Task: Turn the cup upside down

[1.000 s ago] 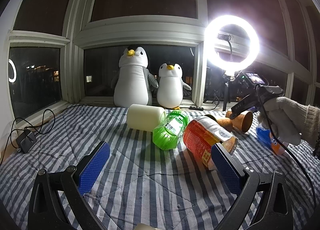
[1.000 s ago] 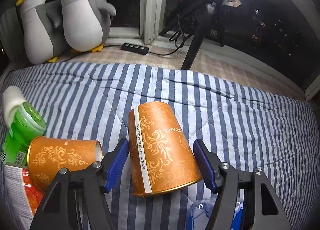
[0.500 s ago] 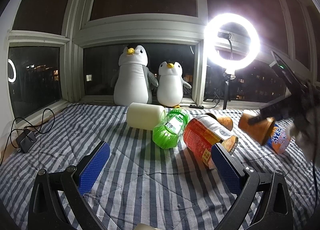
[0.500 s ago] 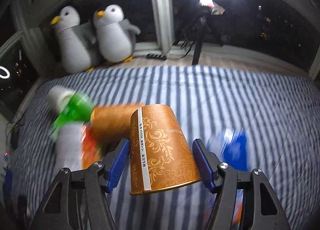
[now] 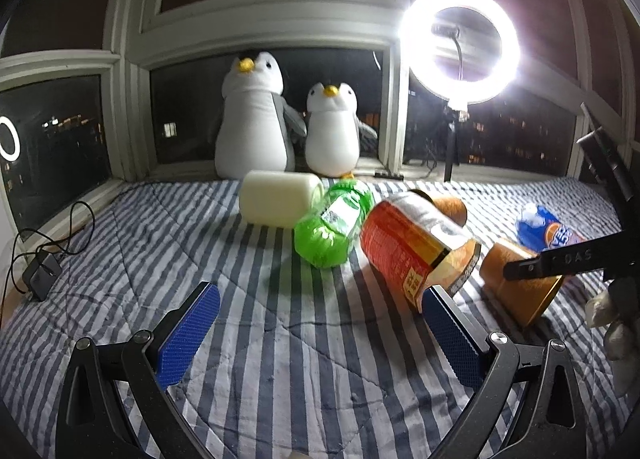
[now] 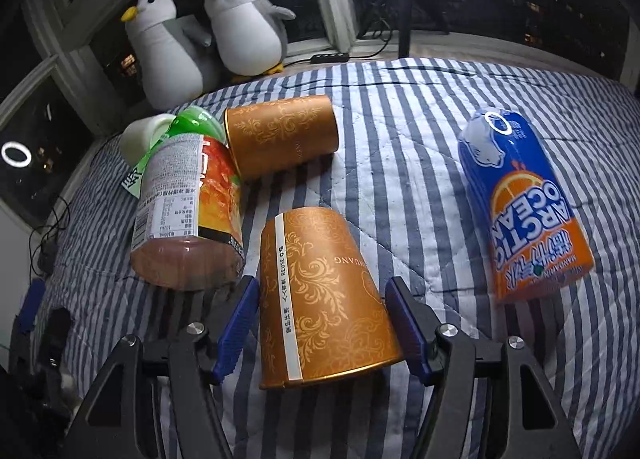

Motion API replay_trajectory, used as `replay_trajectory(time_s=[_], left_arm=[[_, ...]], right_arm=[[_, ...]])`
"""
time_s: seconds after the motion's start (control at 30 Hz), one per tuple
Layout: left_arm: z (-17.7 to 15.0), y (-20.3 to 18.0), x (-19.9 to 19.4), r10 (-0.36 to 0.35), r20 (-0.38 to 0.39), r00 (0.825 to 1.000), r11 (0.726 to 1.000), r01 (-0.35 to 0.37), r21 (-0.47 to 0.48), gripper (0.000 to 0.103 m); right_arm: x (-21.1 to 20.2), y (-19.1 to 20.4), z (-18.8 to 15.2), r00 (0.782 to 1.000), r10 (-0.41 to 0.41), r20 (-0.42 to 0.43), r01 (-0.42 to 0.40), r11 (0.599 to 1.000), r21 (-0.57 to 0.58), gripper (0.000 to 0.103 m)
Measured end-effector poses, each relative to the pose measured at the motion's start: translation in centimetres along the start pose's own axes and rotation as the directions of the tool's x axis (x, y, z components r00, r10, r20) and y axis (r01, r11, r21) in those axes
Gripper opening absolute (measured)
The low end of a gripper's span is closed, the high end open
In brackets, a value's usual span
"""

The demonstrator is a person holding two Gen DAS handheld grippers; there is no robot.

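A gold-brown paper cup with a leaf pattern sits between the blue pads of my right gripper, which is shut on it. The cup's wide rim points down and its closed base up, low over the striped quilt. In the left wrist view the same cup stands at the right, rim at the quilt, with the right gripper's finger across it. My left gripper is open and empty above the quilt's front. A second matching cup lies on its side.
On the striped quilt lie an orange-labelled bottle, a green bottle, a white cylinder and a blue-and-orange bottle. Two penguin toys and a ring light stand at the window. A charger lies far left.
My right gripper has swung the held cup over and lowered it to the quilt in front of the orange-labelled bottle, rim down. The left gripper has stayed put and open.
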State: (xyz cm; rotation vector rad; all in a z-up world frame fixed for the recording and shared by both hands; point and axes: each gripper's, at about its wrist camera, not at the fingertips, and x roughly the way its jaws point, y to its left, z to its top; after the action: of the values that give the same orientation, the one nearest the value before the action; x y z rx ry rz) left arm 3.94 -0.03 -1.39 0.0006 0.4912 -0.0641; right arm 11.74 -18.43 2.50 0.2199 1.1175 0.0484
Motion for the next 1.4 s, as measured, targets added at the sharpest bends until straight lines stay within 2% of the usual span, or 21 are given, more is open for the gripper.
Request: replay_trajectory(time_s=[0.2,0.3,0.37,0.53,0.67,0.83,0.97,1.1,1.2,1.4], left_arm=[[0.5,-0.3,1.2,-0.042,-0.134,0.990,0.999,0.037,-0.036,0.102],[1.2,-0.8,1.3,-0.059,-0.190,0.980,0.997,0.049,-0.054,0.102],[1.9,-1.2,1.2,-0.073,-0.220,0.973,0.995,0.058,-0.075,0.102],[3.8,-3.8,1.0,-0.073,-0.264,0.962,0.996,0.058,-0.061,0.102],[4.8,-6.7,1.1,-0.066,-0.292,0.954,0.998,0.065,-0.014,0.102],[5.8,-9.6,2.3,-0.084,-0.357,0.930,0.996,0.083,-0.019,0.102],[6.2,-11.9,4.2,-0.093,-0.432,0.897,0.995,0.093,-0.021,0.102],[6.7,-14.1,6.9,-0.126,-0.540,0.832,0.992,0.117,-0.051,0.100],[7.0,-15.0,8.7,-0.146,-0.601,0.786,0.989,0.108,-0.098,0.092],[7.0,-16.3,11.7,-0.182,-0.683,0.707,0.982,0.090,-0.169,0.081]], right_arm=[[-1.4,-0.7,-0.7,0.999,0.021,0.025,-0.021,1.000,0.005,0.066],[-3.2,-1.5,-1.3,0.996,0.046,0.081,-0.047,0.999,0.010,0.067],[-4.8,-2.4,-2.4,0.987,0.052,0.151,-0.053,0.999,0.002,0.068],[-7.3,-4.1,-5.3,0.959,-0.024,0.283,0.022,1.000,0.011,0.068],[-8.5,-5.5,-6.9,0.938,-0.082,0.336,0.072,0.997,0.041,0.068],[-9.5,-6.8,-8.1,0.911,-0.138,0.389,0.124,0.990,0.059,0.068],[-9.9,-7.4,-8.8,0.889,-0.179,0.421,0.171,0.984,0.058,0.068],[-9.6,-7.6,-9.3,0.887,-0.180,0.426,0.168,0.984,0.065,0.068],[-9.7,-8.0,-9.5,0.883,-0.178,0.433,0.159,0.984,0.080,0.068],[-9.6,-8.7,-9.7,0.889,-0.158,0.429,0.125,0.987,0.106,0.068]])
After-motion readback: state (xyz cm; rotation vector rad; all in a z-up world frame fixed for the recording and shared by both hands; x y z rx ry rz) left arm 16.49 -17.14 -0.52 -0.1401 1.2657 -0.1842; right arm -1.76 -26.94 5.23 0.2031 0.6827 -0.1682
